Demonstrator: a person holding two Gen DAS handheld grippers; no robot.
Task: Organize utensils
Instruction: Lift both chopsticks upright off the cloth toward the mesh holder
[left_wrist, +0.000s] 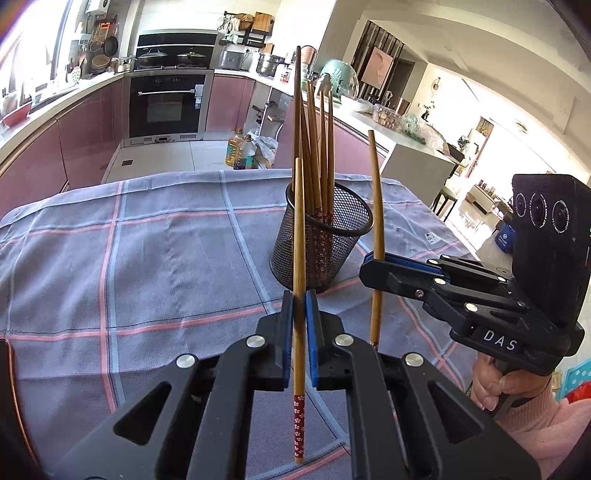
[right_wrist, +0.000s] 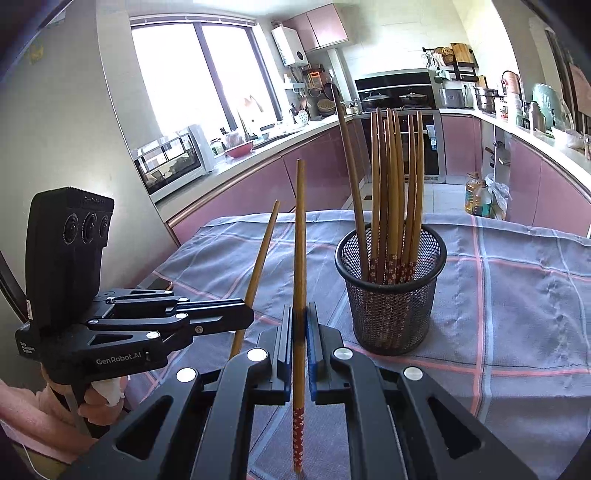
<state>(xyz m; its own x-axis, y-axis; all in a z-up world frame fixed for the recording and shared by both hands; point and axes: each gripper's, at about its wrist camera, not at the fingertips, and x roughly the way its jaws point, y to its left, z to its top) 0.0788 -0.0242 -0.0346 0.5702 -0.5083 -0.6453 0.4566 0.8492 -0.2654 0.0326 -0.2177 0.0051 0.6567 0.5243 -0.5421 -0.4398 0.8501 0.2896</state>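
Two bamboo chopsticks are held upright near the mesh holder (right_wrist: 390, 291) on the checked tablecloth (left_wrist: 147, 258), one in each gripper. Light, stiff and smooth, they probably pivot unless pinched mid-shaft, above the red patterned end. The left gripper (left_wrist: 299, 306) is closed tight on its chopstick (left_wrist: 299, 236), and the right gripper (right_wrist: 299, 321) likewise clamps the other chopstick (right_wrist: 300, 236).
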